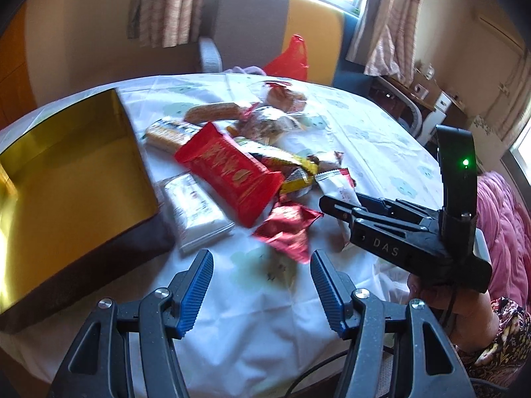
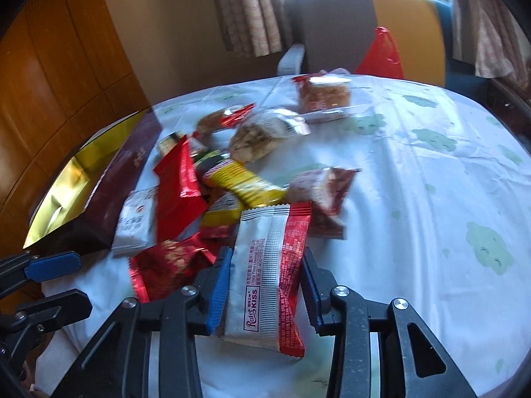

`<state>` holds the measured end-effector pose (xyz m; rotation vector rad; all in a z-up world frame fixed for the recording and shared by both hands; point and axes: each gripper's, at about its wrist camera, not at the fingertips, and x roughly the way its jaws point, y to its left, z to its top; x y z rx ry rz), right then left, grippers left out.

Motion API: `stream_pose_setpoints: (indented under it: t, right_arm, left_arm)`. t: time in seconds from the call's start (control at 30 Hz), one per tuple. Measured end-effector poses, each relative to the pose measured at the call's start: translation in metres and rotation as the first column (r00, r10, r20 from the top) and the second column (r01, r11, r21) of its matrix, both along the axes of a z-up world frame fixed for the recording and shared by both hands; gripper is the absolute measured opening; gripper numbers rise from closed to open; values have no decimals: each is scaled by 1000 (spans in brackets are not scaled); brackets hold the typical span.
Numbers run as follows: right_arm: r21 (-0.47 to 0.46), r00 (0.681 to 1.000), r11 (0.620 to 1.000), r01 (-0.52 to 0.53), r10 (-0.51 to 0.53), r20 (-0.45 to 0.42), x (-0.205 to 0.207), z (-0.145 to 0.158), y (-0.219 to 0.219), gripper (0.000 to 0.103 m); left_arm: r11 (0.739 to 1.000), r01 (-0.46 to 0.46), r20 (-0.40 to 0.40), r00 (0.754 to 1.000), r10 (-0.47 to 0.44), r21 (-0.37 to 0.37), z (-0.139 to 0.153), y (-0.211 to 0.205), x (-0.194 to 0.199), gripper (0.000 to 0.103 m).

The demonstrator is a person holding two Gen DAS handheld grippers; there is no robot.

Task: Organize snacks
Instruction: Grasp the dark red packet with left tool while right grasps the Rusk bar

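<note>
Between right tool pads: white-red packet, pinched at the edges, resting on counter. Left tool wide, empty. Risk: slick wrapper buckling, slipping free before box leftward.

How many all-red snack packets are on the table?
2. A large flat red packet with gold print lies atop the pile near the gold-lined box; a crumpled red foil packet lies at the pile's near edge. Others may be buried.
</note>
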<state>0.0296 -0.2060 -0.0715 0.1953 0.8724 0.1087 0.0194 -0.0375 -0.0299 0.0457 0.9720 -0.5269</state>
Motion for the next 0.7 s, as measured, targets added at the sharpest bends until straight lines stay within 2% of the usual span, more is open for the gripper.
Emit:
stream_pose_setpoints:
  t: [0.13,0.23,0.4,0.53,0.7]
  right_arm:
    - [-10,999,999,48,-48,-1,2,-2,-16,40]
    - [27,998,998,58,-58,11,0,-5,-23,40]
    - [39,998,998,55,-56,25,-1,-6,-24,39]
    - [30,998,998,52,-53,38,-2,-8,-23,39]
    - [1,998,999,49,-49,50,-4,-9,-19,39]
  left_arm:
    - [997,68,7,998,-68,39,-5,-24,11,62]
    - [991,107,12,994,-108,79,-13,-42,22,62]
    - [970,177,32,982,-185,168,-28,-63,30,62]
    - [969,203,23,978,-208,139,-42,-61,32,61]
    - [976,182,88,977,-193,117,-45,-53,26,51]
